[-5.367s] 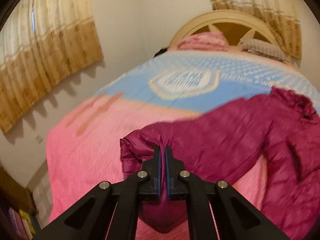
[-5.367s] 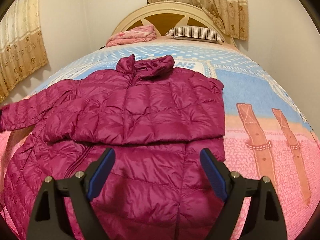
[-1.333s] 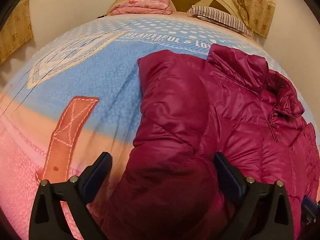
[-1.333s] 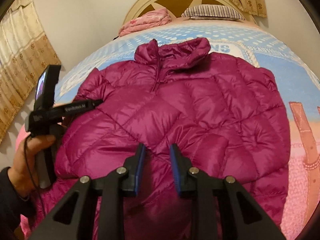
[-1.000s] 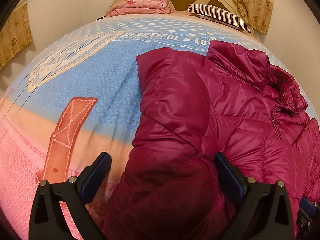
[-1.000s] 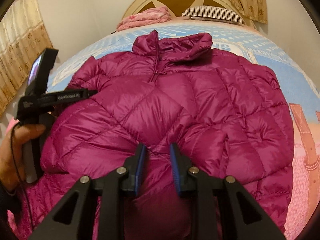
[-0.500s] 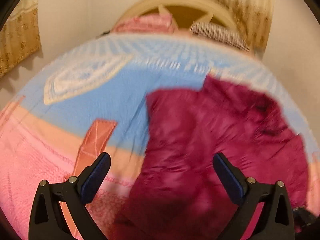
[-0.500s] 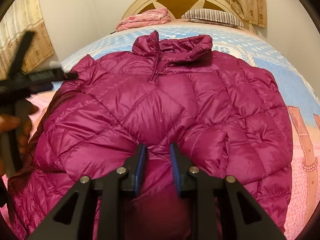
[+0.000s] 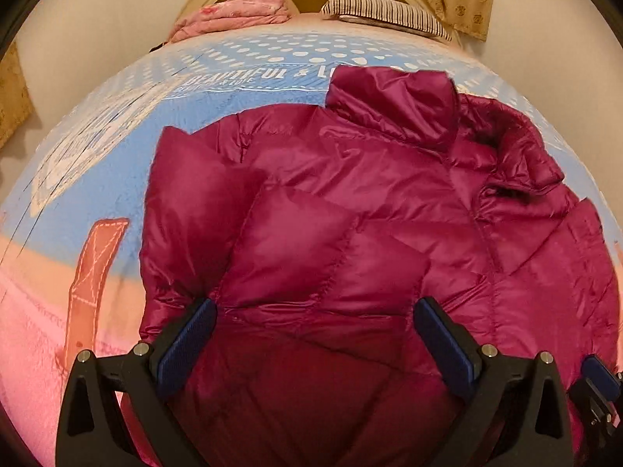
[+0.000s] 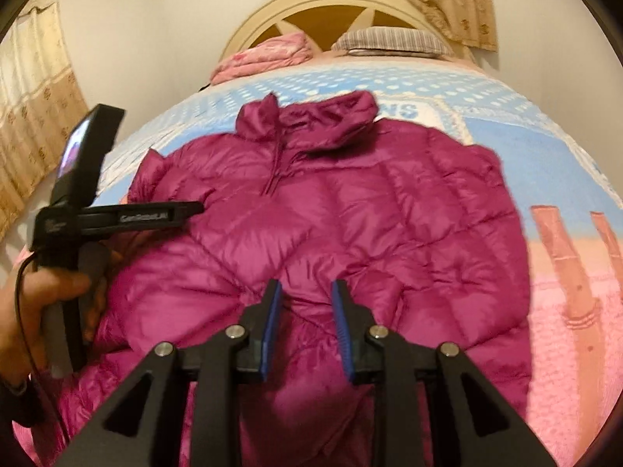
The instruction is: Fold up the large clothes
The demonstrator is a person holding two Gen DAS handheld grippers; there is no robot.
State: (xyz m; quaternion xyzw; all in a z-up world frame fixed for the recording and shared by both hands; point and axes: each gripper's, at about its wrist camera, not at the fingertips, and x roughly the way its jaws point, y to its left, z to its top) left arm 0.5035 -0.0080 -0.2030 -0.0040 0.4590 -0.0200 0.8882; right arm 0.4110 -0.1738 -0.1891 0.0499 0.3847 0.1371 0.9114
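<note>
Jacket (image 10: pixel 350 233) hem cut off below, left tongs (image 9: pixel 315 334) wide, right tongs (image 10: pixel 305 323) narrowed around a fold.

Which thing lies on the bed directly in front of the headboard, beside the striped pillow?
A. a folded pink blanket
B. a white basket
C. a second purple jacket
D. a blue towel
A: in the right wrist view a folded pink blanket lies at the head of the bed, left of the striped pillow and in front of the headboard; the only jacket lies further down the bed.
</note>
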